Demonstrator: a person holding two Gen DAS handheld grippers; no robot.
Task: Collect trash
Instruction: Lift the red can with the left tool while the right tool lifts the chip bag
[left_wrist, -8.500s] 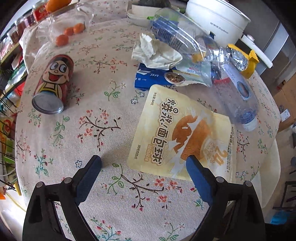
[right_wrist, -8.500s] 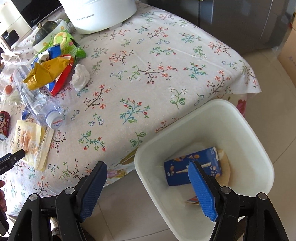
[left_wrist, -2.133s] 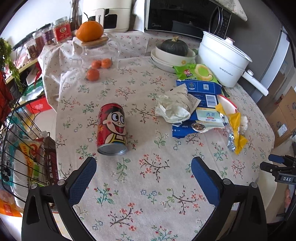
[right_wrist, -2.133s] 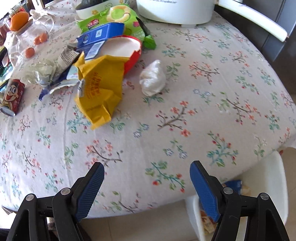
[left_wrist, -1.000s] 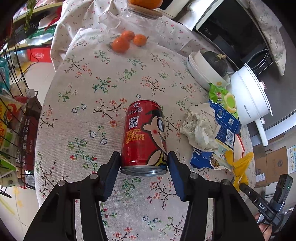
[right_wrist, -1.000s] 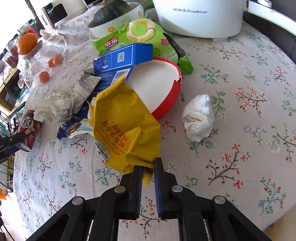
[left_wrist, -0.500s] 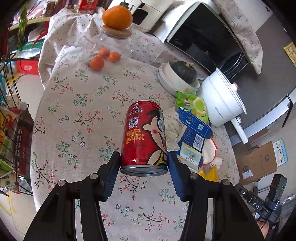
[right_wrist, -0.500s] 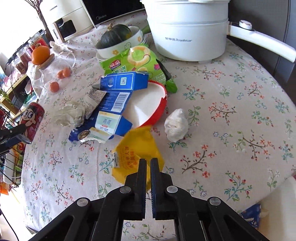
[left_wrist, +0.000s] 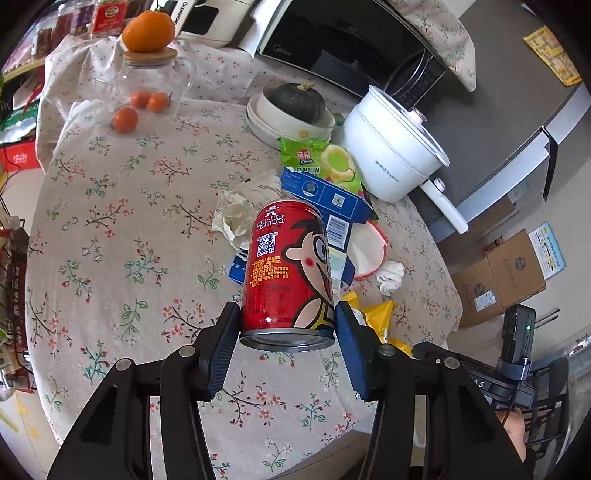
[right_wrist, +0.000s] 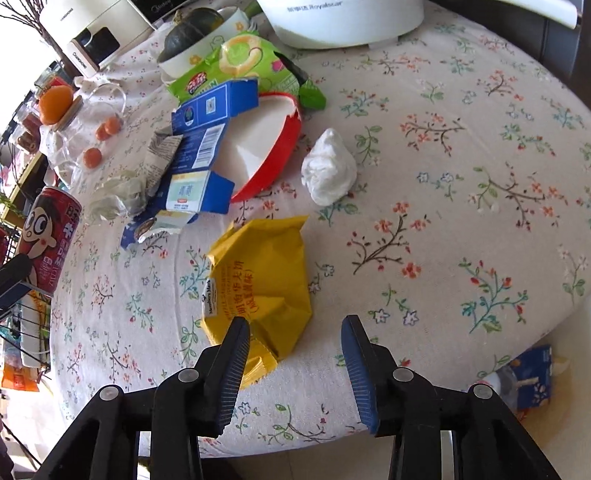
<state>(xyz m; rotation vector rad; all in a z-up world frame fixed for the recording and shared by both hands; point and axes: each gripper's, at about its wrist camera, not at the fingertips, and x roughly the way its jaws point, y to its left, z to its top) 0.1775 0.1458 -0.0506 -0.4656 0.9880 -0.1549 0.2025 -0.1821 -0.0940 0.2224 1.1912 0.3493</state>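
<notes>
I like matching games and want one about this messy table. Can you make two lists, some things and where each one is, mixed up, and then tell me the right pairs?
Things:
1. red can
2. yellow wrapper
3. big orange
4. dark green pumpkin

Places:
A. in a white bowl
B. flat on the tablecloth, just ahead of the open right gripper
C. on the wooden lid of a glass jar
D. held between the left gripper's blue pads

Pairs: 1-D, 2-B, 3-C, 4-A
</notes>
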